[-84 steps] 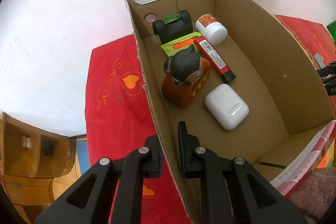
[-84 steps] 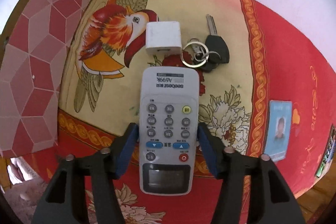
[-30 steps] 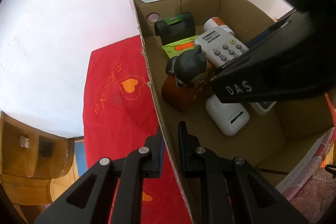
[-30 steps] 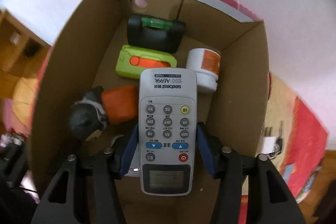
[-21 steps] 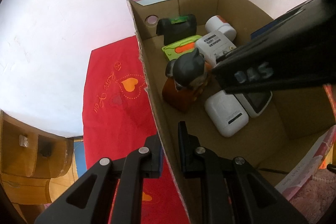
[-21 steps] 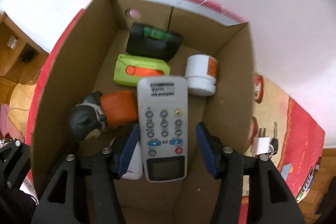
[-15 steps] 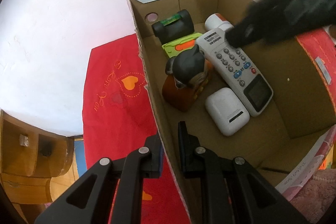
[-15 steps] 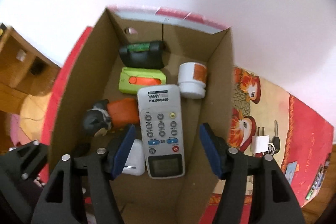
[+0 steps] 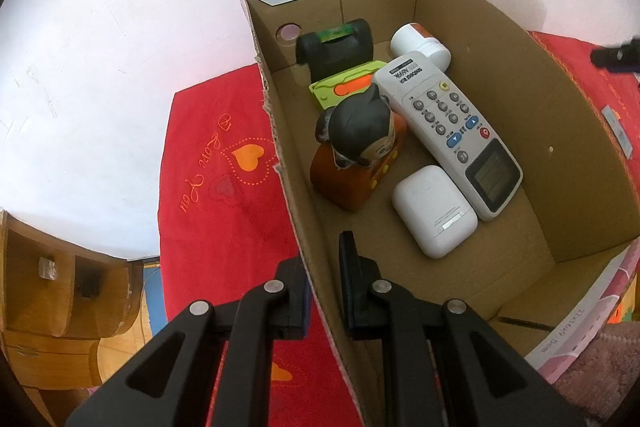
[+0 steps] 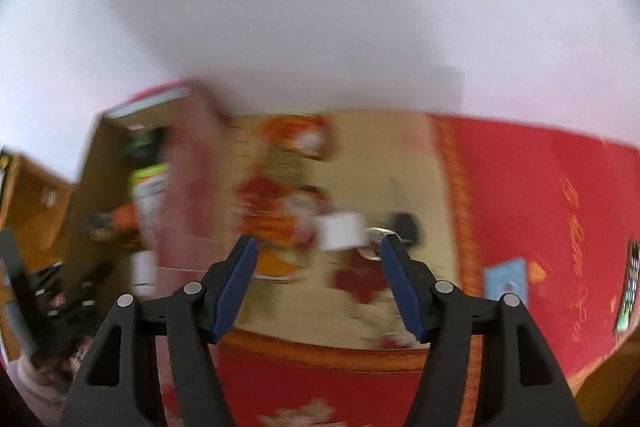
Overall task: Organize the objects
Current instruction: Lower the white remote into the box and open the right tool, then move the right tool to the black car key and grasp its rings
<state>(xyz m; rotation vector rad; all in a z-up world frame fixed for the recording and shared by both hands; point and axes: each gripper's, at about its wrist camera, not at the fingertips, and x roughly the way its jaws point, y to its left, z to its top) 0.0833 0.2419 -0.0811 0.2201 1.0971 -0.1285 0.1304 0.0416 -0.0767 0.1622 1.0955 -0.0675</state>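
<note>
A cardboard box (image 9: 568,131) stands on a red cloth (image 9: 212,195). My left gripper (image 9: 324,267) is shut on the box's left wall. Inside lie a grey remote (image 9: 452,131), a white case (image 9: 434,211), an orange figurine with a dark head (image 9: 356,147), a green and orange case (image 9: 344,89), a black device (image 9: 336,47) and a white jar (image 9: 420,43). My right gripper (image 10: 320,275) is open and empty over the cloth, to the right of the box (image 10: 120,195). That view is blurred. A white charger (image 10: 340,231) and a key with ring (image 10: 400,227) lie ahead of it.
A blue card (image 10: 506,279) and a dark strip (image 10: 628,291) lie on the red cloth at the right. A wooden cabinet (image 9: 60,287) stands low on the left. A white wall runs behind the box.
My right gripper let go of the remote, which now lies in the box, then rose and swung right towards the charger and key. My left gripper kept its hold on the box wall.
</note>
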